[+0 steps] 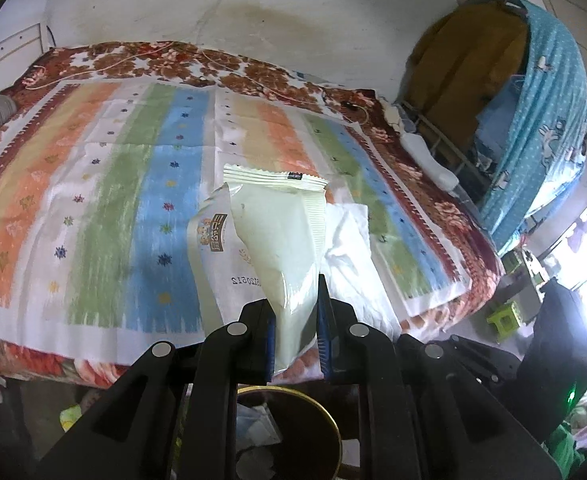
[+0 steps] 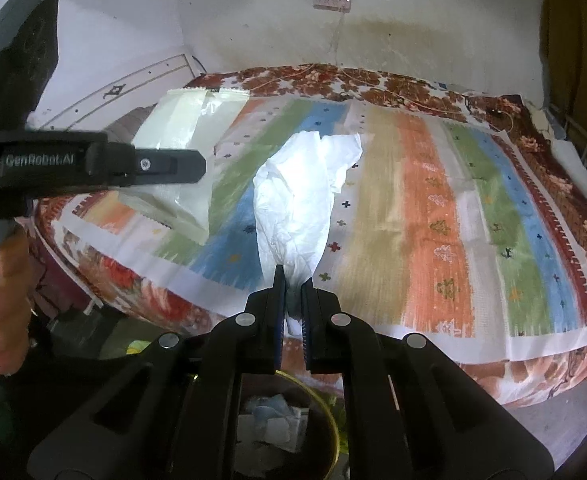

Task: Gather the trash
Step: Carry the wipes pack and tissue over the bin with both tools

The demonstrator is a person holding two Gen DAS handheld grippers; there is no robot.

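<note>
My left gripper is shut on a pale cream snack wrapper and holds it above the bed's near edge. The wrapper also shows in the right wrist view, held by the left gripper. My right gripper is shut on a crumpled white tissue, lifted over the striped cloth. The tissue also shows in the left wrist view, to the right of the wrapper. A dark bin with a gold rim sits below both grippers and holds several scraps; it also shows in the right wrist view.
A striped multicolour cloth lies on a floral blanket over the bed. A wall with a socket strip is behind. A blue patterned curtain hangs at the right. A small green stool stands on the floor.
</note>
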